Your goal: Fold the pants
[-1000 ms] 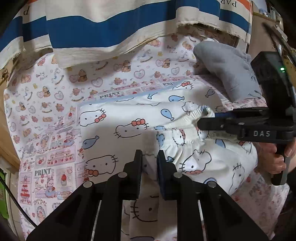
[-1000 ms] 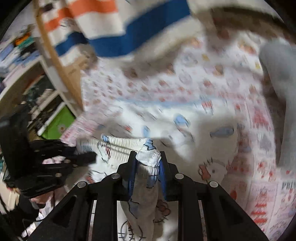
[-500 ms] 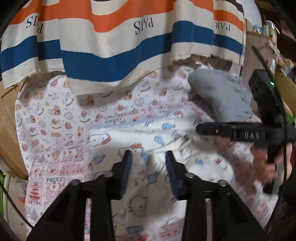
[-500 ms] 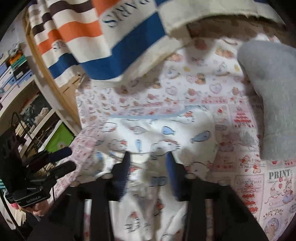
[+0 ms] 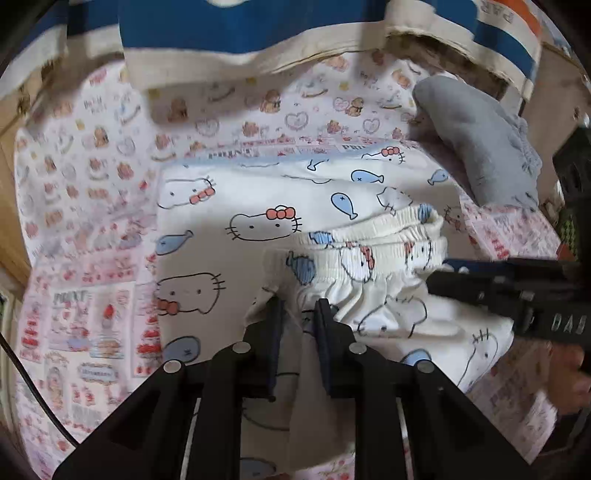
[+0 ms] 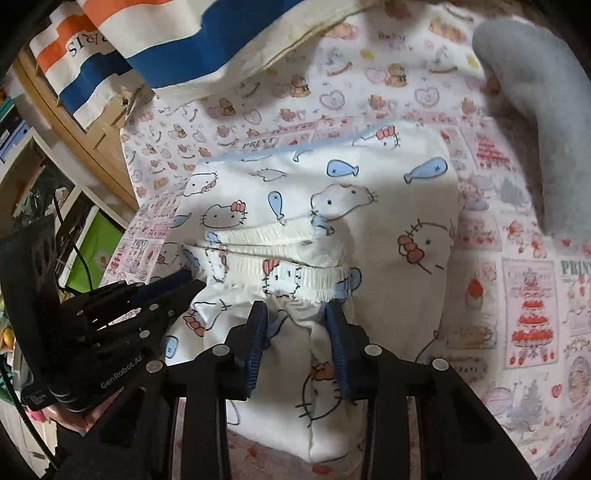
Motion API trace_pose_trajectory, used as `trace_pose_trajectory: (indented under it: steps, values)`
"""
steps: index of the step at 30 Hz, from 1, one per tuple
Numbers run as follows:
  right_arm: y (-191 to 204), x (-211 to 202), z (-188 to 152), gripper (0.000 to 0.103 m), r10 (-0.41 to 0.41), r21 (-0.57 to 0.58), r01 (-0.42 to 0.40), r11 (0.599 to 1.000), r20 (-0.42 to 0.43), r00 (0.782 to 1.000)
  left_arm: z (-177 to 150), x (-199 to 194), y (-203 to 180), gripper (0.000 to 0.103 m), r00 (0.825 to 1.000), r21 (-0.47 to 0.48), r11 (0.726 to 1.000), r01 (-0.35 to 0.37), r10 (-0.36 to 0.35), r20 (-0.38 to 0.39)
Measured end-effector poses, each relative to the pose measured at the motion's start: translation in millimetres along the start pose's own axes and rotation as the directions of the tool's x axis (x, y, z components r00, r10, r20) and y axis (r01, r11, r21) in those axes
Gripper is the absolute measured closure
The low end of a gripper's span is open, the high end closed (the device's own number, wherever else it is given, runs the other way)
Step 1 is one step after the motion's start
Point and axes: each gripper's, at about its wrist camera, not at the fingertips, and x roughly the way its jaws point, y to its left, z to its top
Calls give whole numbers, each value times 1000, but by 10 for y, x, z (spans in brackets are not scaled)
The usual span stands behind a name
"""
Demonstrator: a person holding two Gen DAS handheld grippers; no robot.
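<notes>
Half a second before, both grippers had stood wide above the pants with nothing between their fingers; at this moment each had dropped back to the near, waistband end. The left gripper (image 5: 298, 319) was closing, a ridge of white cloth below the waistband (image 5: 373, 243) lying between its jaws, though whether the pads already pinched it could not be told from its own view. The right gripper (image 6: 295, 325) stood partly parted astride a fold of cloth, its blue pads (image 6: 338, 332) just beside the fabric rather than pressing it, so it had not yet gripped. That reads as a fresh grasp being taken for another fold, not a release. The pants (image 5: 258, 229) lay on the printed sheet (image 5: 85, 206), between the striped cloth (image 5: 229, 33) at the far side and the person, with a grey garment (image 5: 476, 147) to the right. They were white, printed with cat faces and blue fish; the far part lay flat and smooth, while the gathered elastic waistband sat doubled over on top of it, puckered and slightly open, so one fold looked done and loosely laid.
</notes>
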Motion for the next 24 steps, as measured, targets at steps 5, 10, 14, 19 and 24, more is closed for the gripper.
trace_pose_trajectory:
  steps: [5, 10, 14, 19, 24]
  values:
    - [16, -349, -186, 67, 12, -72, -3, 997, 124, 992, -211, -413, -11, 80, 992, 37, 999, -17, 12, 127]
    - [2, -447, -451, 67, 49, -133, -29, 991, 143, 988, -433, -549, -87, 80, 992, 66, 998, -13, 4, 129]
    - [-46, -367, -568, 46, -18, -138, 38, 990, 148, 989, -541, -445, -153, 69, 993, 97, 993, -59, 49, 106]
    - [-82, -332, -621, 29, -85, -136, 107, 985, 162, 983, -592, -399, -103, 58, 995, 81, 994, -71, 65, 82]
    - [-124, -361, -628, 20, -121, -130, 140, 982, 145, 982, -588, -466, -89, 47, 995, 88, 993, -73, 66, 75]
